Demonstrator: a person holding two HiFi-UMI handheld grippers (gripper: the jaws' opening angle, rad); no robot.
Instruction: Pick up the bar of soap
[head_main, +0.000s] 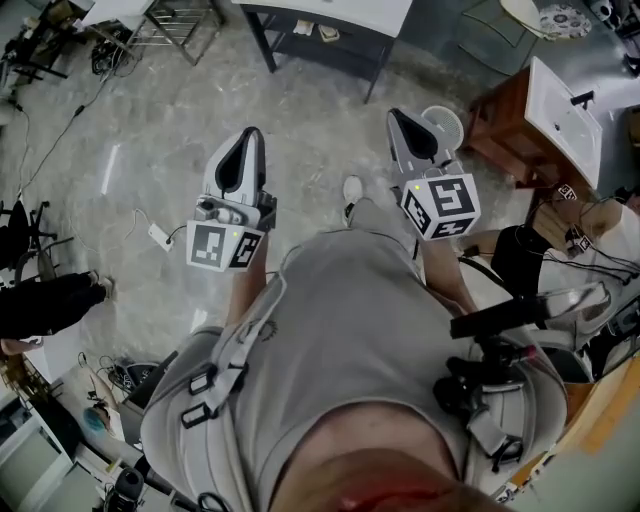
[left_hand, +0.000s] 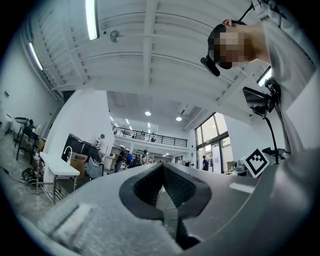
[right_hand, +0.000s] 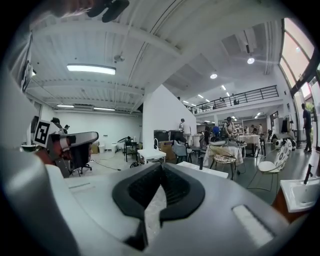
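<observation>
Both claws are closed with nothing between them, jaw tips meeting. The left claw and the right claw hang above the marble floor. At far right, a white sink sits on a wooden cabinet. The bar of soap cannot be made out in any view.

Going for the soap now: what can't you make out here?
Bar of soap: in no view.
Sink, head view: far at the right edge, too small to see what lies on it.
Right gripper view: the sink is cut by the frame edge.
Floor underfoot, head view: hidden by the person's torso.
</observation>
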